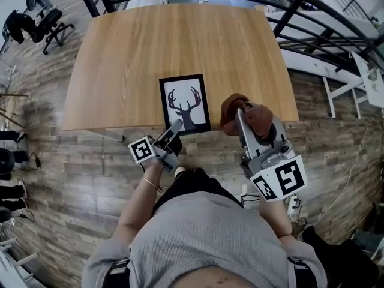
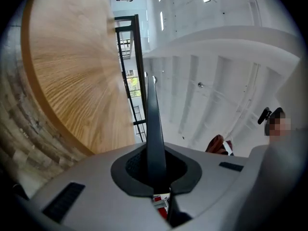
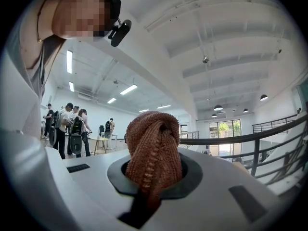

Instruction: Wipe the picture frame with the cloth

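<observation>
A black picture frame [image 1: 185, 103] with a deer-antler print lies flat near the front edge of the wooden table [image 1: 138, 59]. My left gripper [image 1: 176, 128] is shut with nothing in it, its tips at the frame's lower left corner. In the left gripper view the jaws [image 2: 153, 83] stand pressed together as one dark blade, rolled sideways, with the table [image 2: 72, 66] at the left. My right gripper [image 1: 239, 110] is shut on a bunched rust-brown cloth [image 1: 258, 119], just right of the frame at the table's front edge. The cloth [image 3: 154, 148] hides the right fingertips.
A black railing [image 1: 300, 17] runs behind and to the right of the table. An office chair [image 1: 51, 26] stands on the plank floor at the far left, and a white desk [image 1: 360, 77] at the right. Several people [image 3: 67, 126] stand far off in the right gripper view.
</observation>
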`<move>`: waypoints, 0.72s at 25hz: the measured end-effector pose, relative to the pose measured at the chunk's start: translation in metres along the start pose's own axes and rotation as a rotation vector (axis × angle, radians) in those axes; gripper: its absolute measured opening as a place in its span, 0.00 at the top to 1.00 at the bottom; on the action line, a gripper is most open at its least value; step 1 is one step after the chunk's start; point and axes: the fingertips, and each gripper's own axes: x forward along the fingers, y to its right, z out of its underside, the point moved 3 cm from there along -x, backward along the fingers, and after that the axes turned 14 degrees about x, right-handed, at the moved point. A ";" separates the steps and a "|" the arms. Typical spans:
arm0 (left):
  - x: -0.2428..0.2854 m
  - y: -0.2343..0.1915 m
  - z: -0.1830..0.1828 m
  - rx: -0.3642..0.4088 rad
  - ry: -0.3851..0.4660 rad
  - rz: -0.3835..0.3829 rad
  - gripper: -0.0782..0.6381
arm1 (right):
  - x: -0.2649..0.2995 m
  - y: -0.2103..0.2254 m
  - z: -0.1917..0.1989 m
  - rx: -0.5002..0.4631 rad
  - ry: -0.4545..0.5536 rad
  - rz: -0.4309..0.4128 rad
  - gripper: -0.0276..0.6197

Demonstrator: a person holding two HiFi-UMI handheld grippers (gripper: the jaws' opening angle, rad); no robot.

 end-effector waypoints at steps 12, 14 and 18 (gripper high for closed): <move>-0.007 -0.063 0.025 -0.096 -0.106 -0.057 0.86 | 0.018 0.010 0.020 0.015 -0.051 0.043 0.89; -0.008 -0.070 0.029 -0.105 -0.112 -0.066 0.86 | 0.017 0.012 0.022 0.019 -0.059 0.050 0.89; -0.008 -0.078 0.032 -0.119 -0.123 -0.064 0.86 | 0.019 0.011 0.024 0.021 -0.070 0.043 0.89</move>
